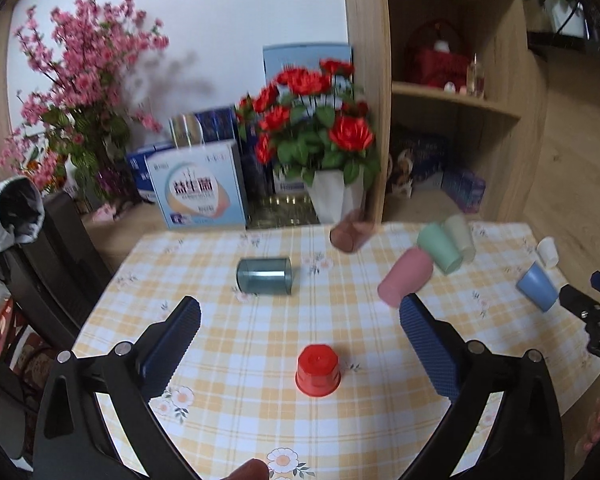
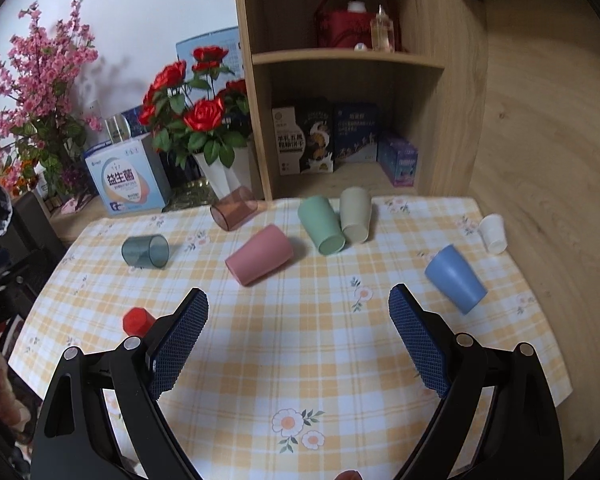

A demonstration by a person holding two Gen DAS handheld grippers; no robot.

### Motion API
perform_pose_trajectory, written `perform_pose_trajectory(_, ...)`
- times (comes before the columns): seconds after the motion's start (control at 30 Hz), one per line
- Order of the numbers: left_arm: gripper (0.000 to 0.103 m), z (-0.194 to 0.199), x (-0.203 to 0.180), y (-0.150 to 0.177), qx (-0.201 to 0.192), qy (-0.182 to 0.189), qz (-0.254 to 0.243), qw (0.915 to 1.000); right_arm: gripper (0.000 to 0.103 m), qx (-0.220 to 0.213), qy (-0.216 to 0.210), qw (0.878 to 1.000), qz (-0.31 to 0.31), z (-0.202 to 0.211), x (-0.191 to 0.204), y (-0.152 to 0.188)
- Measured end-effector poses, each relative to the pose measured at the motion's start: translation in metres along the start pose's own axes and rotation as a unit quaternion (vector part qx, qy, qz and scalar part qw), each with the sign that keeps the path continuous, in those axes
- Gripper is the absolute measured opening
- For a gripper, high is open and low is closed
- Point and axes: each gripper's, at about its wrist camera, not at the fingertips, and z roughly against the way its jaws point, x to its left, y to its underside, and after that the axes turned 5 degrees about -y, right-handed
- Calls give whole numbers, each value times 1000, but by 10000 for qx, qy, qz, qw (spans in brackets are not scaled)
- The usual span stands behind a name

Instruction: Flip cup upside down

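While both claws hang spread wide and empty above the checked tabletop [image 2: 300, 340], the left claw [image 1: 300, 312] frames a red cup [image 1: 318, 370] standing upside down; farther right, the right claw [image 2: 298, 308] faces a pink cup [image 2: 260, 254] and a blue cup [image 2: 456, 278] on their sides.

The small red plastic cup [image 2: 137, 321] is partly hidden behind the right gripper's left finger; the far brown translucent cup [image 1: 350, 234] is motion-blurred.
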Motion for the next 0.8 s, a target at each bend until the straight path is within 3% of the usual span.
perform_pose_trajectory(0.33,97,67,10,-25,-386,-95,227,9990,89,-364,56,9993,58,46,11,-25)
perform_pose_trajectory(0.8,97,94,22,-35,-616,-186,445,9969,89,-561,116,9983,101,68,15,-37)
